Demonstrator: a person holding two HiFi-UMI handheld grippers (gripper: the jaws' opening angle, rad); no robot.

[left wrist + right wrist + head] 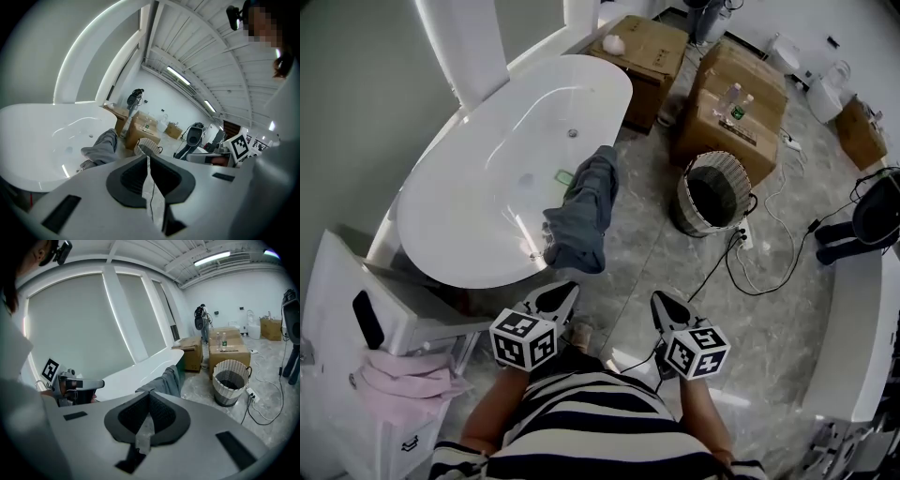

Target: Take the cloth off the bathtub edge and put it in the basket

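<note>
A grey-blue cloth (586,211) hangs over the near rim of the white bathtub (487,150), partly inside and partly down the outer side; it also shows as the cloth (101,147) and the cloth (169,380). A wicker basket (713,192) stands on the floor to the right of the tub, seen too as the basket (229,380) and the basket (146,147). My left gripper (564,292) and right gripper (661,302) are held close to my body, below the cloth and apart from it. Both are shut with nothing between the jaws.
Cardboard boxes (731,103) stand behind the basket, one with bottles on top. A power strip and cables (750,253) lie on the floor right of the basket. A white cabinet with a pink towel (403,384) is at my left. A black chair (872,220) sits at the far right.
</note>
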